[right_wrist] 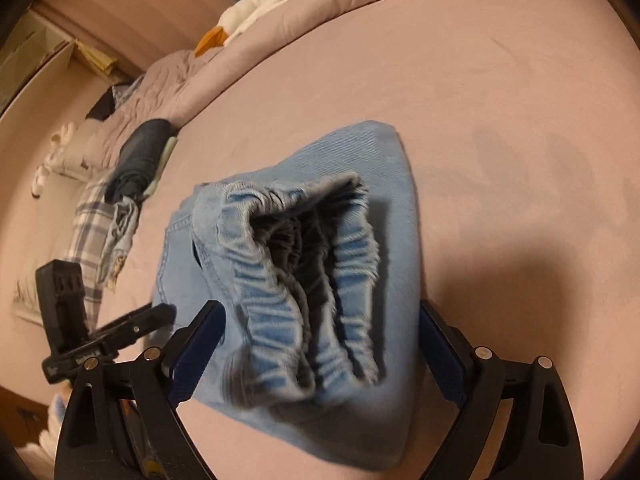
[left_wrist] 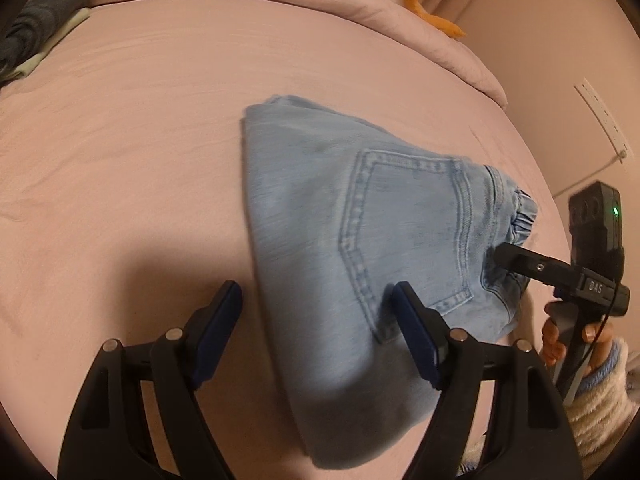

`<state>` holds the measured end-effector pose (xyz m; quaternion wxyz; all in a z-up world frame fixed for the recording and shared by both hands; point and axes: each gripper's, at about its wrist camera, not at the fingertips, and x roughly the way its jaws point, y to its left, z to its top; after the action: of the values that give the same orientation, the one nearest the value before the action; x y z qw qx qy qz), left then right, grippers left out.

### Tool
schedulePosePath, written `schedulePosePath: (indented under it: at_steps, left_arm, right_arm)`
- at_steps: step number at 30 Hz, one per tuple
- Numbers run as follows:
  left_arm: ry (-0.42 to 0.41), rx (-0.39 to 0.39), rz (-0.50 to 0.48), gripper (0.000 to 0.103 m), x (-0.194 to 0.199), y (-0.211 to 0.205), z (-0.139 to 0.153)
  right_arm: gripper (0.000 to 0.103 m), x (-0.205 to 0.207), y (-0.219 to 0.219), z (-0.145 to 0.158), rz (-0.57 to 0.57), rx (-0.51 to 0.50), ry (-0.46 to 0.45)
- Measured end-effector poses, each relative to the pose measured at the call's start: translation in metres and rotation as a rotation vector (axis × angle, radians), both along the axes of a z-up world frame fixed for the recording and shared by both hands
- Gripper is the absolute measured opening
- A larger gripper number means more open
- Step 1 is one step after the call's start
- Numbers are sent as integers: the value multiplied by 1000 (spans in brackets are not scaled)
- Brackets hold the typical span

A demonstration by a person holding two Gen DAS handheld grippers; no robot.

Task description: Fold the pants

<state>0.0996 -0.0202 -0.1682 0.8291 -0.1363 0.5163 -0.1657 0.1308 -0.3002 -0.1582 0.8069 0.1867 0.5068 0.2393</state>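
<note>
Pants [left_wrist: 360,220] lie folded compact on the bed [left_wrist: 140,140]; little remains. Left tongs [left_wrist: 316,320] wide, straddling the edge; right tongs [right_wrist: 320,344] wide, holding nothing.

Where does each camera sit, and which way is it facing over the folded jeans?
Left wrist view: sits on the left tongs, open, looking down at the jeans pocket side up on the pink bed; the right tongs and the hand holding them show at right.
Right wrist view: sits on the right tongs, open, looking down into the elastic waistband; the left tongs show at left.
Both share the jeans, the bed, the dark folded clothes and each other's tongs.
</note>
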Motion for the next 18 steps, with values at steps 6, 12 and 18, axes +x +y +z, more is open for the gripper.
schedulePosePath:
  at_steps: [6, 12, 18]
  left_arm:
    - [-16, 36, -74, 77, 0, -18, -3]
    - [-11, 34, -62, 77, 5, -20, -4]
    - [-48, 82, -18, 57, 1, -21, 6]
  right_arm:
    - [95, 11, 11, -1, 88, -39, -21]
    - [96, 17, 21, -2, 94, -72, -58]
    - [84, 7, 43, 5, 57, -209, -147]
